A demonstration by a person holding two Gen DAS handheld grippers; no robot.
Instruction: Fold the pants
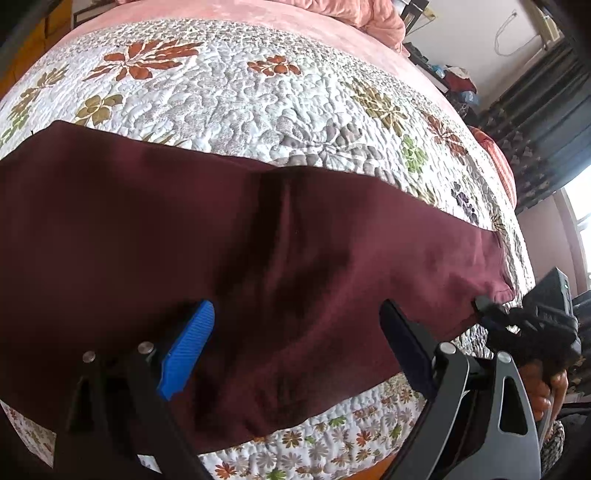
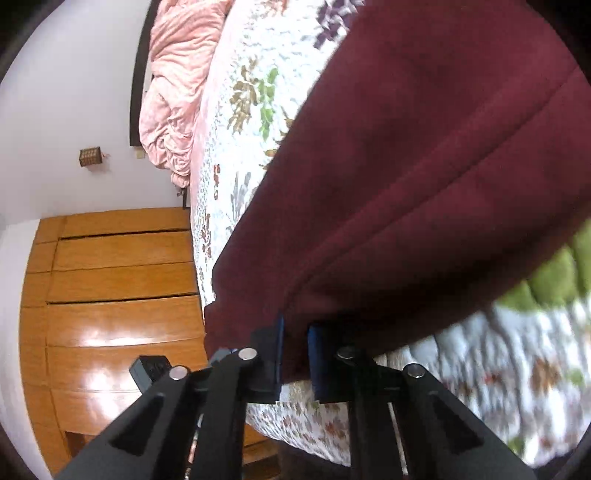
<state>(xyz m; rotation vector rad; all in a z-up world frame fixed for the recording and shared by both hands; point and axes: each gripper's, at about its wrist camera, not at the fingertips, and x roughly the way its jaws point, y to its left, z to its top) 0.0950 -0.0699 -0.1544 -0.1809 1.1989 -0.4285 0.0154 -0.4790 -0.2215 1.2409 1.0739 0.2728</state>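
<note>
Dark maroon pants [image 1: 229,240] lie spread across a floral quilted bedspread [image 1: 236,92]. My left gripper [image 1: 295,314] is open, its blue-padded fingers [image 1: 188,350] wide apart just above the near part of the pants, holding nothing. My right gripper [image 1: 491,310] shows at the right of the left wrist view, at the right end of the pants. In the right wrist view the right gripper [image 2: 295,332] is shut on the edge of the pants [image 2: 424,166], with the cloth pinched between the two pads.
A pink blanket [image 1: 332,11] is bunched at the head of the bed. A wooden chest of drawers [image 2: 110,295] stands beside the bed. Dark curtains [image 1: 546,110] and a cluttered shelf stand at the far right. The bed's near edge runs just below the grippers.
</note>
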